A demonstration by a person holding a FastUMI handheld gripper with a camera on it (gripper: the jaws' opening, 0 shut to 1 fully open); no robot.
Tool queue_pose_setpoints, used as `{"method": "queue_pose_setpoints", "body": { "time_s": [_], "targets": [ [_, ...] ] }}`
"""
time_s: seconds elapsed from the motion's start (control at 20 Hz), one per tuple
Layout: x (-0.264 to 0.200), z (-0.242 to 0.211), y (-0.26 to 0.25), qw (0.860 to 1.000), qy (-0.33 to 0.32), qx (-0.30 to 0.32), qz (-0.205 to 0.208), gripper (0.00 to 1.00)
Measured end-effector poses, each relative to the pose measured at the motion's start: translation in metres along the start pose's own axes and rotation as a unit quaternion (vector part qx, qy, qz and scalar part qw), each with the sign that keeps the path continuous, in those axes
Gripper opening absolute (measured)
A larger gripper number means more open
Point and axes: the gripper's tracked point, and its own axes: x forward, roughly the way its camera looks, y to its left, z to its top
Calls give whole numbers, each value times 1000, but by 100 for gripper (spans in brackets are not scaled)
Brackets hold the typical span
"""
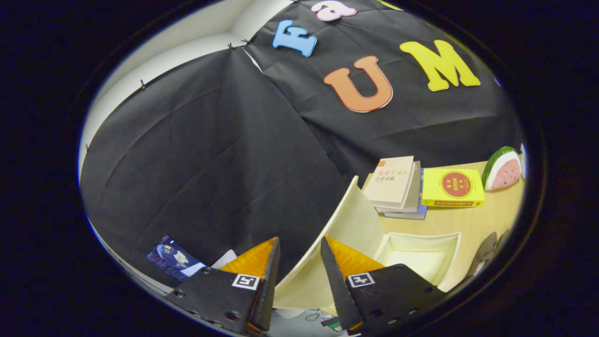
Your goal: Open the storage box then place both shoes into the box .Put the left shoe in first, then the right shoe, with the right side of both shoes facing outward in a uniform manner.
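1. Lifting the lid (346, 234) of the storage box (449, 243) looks like the step in hand: lid raised and tilted back, rising from the box's near-left corner, pale and thin, its edge running between the fingers of the gripper (299, 262).
2. Box itself: open, pale, seemingly empty, resting on the wooden table (496, 210). No shoe inside yet.
3. Beyond the box, well apart from it: stack of books (395, 185), with a yellow book (451, 187) just beside the stack on the far side.
4. Further beyond the box, past the yellow book: watermelon-slice toy (503, 168).
5. Just beside the box on the side away from the lid: dark shape, possibly 1 shoe (484, 255), mostly cut off; too little visible to tell left from right.
6. Jaws: apart, 1 finger on each side of the lid's edge; cannot tell whether either pad touches it.
7. Risks, as judgement:
   - Lid dropping shut over the box if released before passing its balance point.
   - Thin lid flexing or slipping out sideways, since the hold sits near 1 edge only.
   - Box dragging across the table if the lid is pulled rather than swung.
   - Picking the wrong shoe first, given how little of it shows.
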Motion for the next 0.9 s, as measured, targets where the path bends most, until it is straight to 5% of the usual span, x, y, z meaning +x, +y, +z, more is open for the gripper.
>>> {"method": "queue_pose_setpoints", "body": {
  "time_s": [0.45, 0.9],
  "targets": [
    [-23, -13, 11, 999, -8, -51, -9, 95],
    [-60, -17, -95, 991, -14, -74, -113, 96]
  ]
}}
